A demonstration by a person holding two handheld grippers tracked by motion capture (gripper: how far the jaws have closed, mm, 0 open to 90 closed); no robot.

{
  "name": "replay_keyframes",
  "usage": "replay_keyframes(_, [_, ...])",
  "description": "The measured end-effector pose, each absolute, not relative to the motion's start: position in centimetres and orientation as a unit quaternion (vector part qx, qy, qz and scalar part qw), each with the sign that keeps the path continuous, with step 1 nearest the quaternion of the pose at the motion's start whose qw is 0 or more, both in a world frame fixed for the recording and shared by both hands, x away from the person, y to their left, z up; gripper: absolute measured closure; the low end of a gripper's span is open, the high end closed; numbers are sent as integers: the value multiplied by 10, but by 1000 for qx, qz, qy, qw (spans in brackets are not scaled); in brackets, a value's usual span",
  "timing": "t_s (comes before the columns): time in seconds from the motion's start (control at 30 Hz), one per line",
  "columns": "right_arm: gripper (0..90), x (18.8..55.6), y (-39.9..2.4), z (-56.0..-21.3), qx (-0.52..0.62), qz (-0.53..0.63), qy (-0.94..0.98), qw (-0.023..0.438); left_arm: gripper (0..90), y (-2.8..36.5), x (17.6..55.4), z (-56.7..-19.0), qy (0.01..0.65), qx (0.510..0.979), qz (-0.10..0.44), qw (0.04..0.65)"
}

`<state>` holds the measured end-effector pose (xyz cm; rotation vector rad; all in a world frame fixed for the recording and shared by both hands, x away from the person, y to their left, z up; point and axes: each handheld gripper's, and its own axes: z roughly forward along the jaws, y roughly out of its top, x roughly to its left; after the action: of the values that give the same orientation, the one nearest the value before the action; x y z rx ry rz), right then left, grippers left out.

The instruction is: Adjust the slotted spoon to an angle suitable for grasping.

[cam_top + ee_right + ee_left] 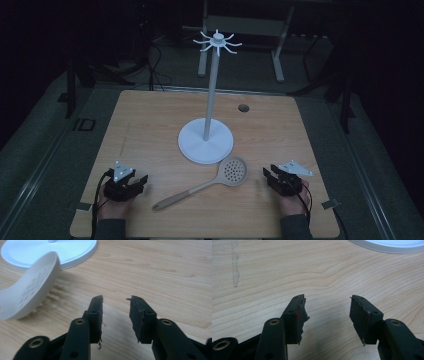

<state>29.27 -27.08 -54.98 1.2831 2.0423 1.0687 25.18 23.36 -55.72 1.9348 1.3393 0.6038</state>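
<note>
Left gripper view: stand base (387,245) cut off by the top edge — a thin white arc remains. Right gripper view: base (75,250) clipped at top and left, pole reduced to a stub; slotted spoon (30,287) bowl runs off the left edge, handle unseen. High view: forearms cut at the bottom edge; room beyond the desk (150,125) too dark to read (only frame legs discernible).
</note>
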Motion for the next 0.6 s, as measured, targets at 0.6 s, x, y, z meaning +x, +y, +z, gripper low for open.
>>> replay_keyframes(0.6, [895,295,-242,-527,415,397,783,239,474,230,255,-558,515,747,236,347])
